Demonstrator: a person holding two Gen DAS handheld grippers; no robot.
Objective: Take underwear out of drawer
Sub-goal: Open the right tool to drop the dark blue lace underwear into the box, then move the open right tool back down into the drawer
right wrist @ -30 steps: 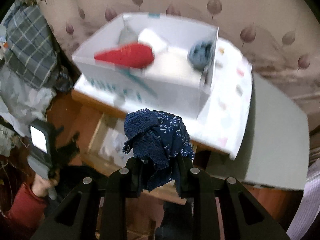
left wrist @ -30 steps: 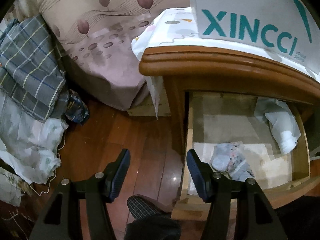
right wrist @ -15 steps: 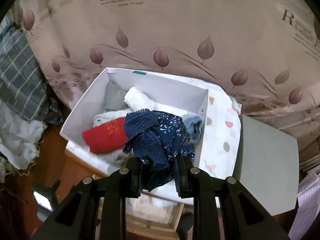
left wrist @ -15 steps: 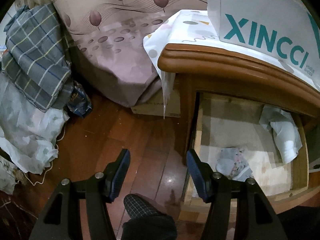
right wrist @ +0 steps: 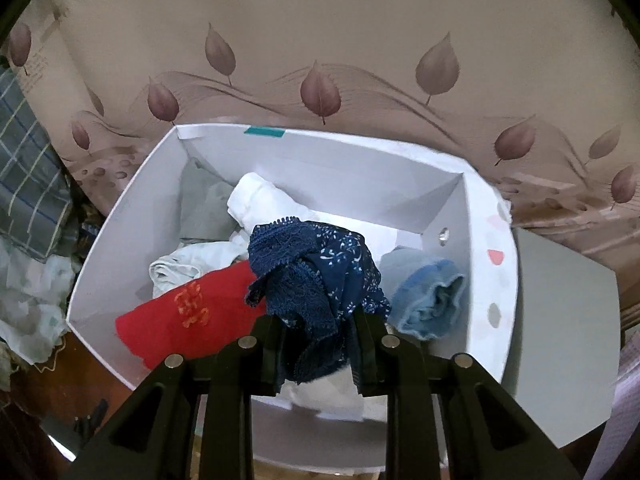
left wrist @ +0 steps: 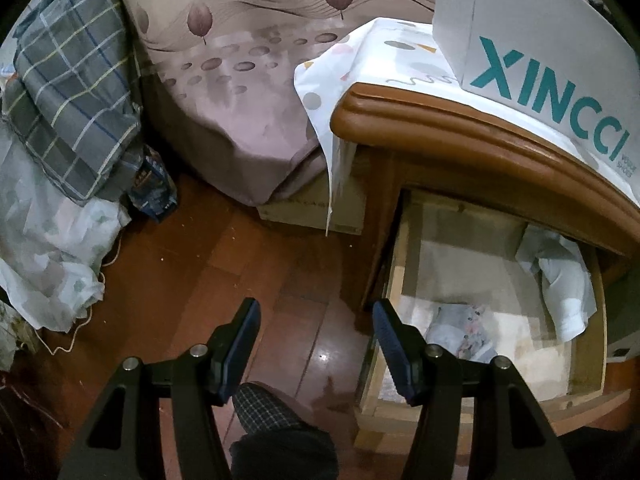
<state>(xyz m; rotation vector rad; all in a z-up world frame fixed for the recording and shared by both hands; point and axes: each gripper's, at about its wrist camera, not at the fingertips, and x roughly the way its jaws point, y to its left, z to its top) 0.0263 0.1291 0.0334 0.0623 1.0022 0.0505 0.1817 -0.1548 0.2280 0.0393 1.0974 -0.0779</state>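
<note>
While its jaws are opening, the right hand-held gripper [right wrist: 316, 344] has the navy lace underwear [right wrist: 316, 276] bunched between its pads, the cloth spilling up and over the fingertips and hanging a little below them. Directly beneath and beyond this bundle sits the open white box [right wrist: 120, 232], which holds a red garment [right wrist: 180, 324] at the near left, a rolled white piece [right wrist: 264, 200] behind it, a grey piece [right wrist: 204, 204] in the far left corner and a light blue piece [right wrist: 428, 300] at the right. A leaf-patterned bedspread [right wrist: 320, 60] fills the background behind the box.

Over on the other side, the left hand-held gripper [left wrist: 316, 340] stands with its jaws apart and nothing between them, pointing down at the wooden floor [left wrist: 224, 264] just left of the open drawer [left wrist: 592, 308]. Inside the drawer, a pale patterned underwear piece [left wrist: 460, 328] lies close beside the right finger, and a white cloth [left wrist: 564, 280] is crumpled at the far right corner. Above the drawer, the box rests on a dotted white cloth [left wrist: 360, 56] covering the nightstand's top [left wrist: 460, 136].
</note>
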